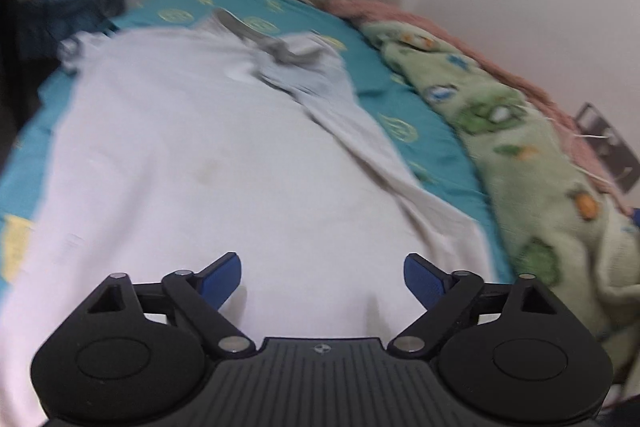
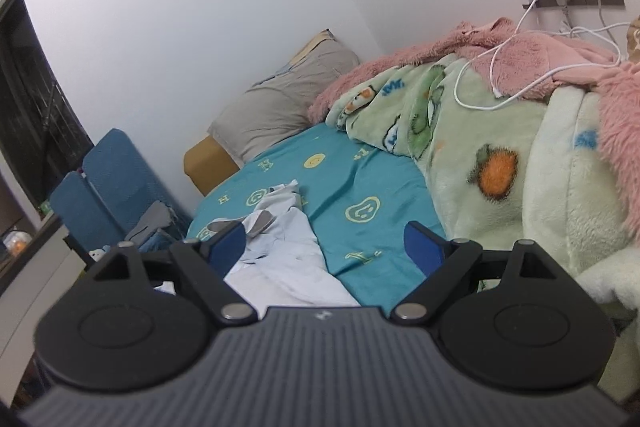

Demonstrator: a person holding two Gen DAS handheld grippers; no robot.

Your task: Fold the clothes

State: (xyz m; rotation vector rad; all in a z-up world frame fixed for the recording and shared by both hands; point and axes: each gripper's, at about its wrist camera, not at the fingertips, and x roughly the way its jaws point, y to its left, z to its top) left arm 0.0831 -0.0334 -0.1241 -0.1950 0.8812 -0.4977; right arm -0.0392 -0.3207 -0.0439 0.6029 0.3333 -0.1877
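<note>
A white shirt (image 1: 208,155) with a grey collar (image 1: 272,47) lies spread along the teal bedsheet (image 1: 404,107), collar end far from me. Its right side is folded over in a long ridge (image 1: 360,139). My left gripper (image 1: 322,279) is open and empty, low over the shirt's near hem. In the right wrist view the shirt (image 2: 288,267) shows its collar end (image 2: 260,223) on the teal sheet (image 2: 360,195). My right gripper (image 2: 324,247) is open and empty, held above the shirt's right edge.
A green and pink fleece blanket (image 2: 500,155) is heaped along the wall side of the bed, with a white charging cable (image 2: 492,75) on it. A grey pillow (image 2: 280,107) lies at the bed's head. A blue chair (image 2: 112,195) stands beyond the left edge.
</note>
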